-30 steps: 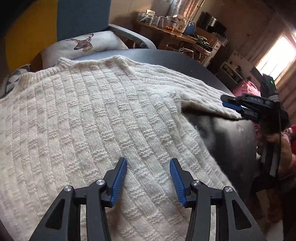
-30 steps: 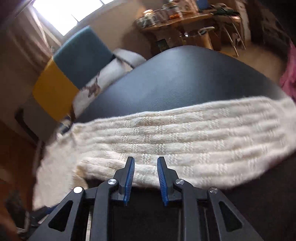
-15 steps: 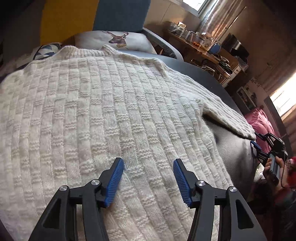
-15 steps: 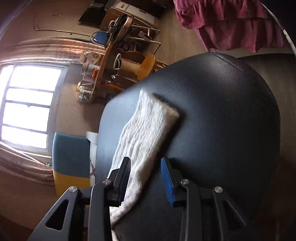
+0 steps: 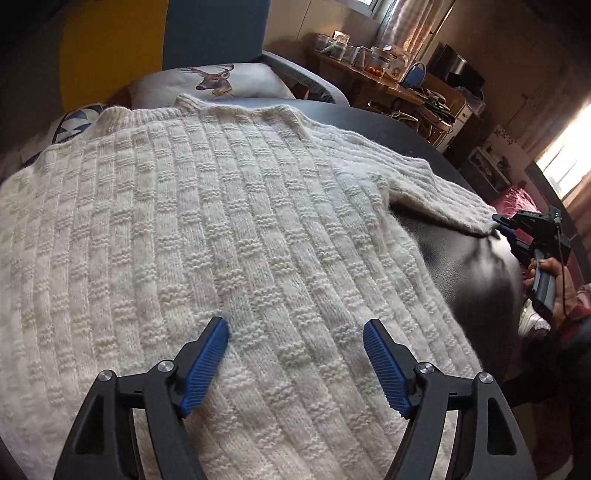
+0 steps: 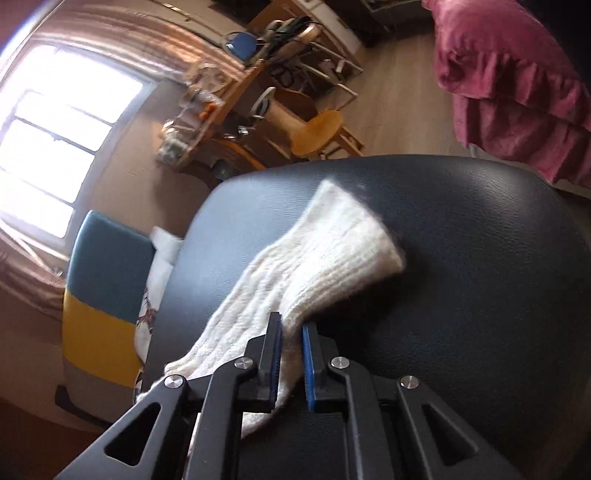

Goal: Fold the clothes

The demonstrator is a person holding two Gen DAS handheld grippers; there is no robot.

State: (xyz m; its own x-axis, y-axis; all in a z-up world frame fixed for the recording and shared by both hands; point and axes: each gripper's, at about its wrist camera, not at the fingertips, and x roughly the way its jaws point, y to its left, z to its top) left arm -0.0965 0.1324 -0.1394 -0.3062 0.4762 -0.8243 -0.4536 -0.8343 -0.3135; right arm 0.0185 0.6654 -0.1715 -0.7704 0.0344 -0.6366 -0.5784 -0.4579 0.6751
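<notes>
Sweater [image 5: 229,236] lay flat on the dark bench [image 6: 480,258], its knit body spread under the left gripper [image 5: 295,363], which hovered with jaws wide apart, holding nothing. Farther out, the sleeve [image 6: 325,258] stretched across the bench, and the right gripper [image 6: 291,354] had pinched its near edge between closed jaws. The sleeve fold seemed to be the step in hand; next, the sleeve would likely need carrying over onto the body. Beyond stood a chair [image 5: 207,33] with a deer cushion [image 5: 210,79].
</notes>
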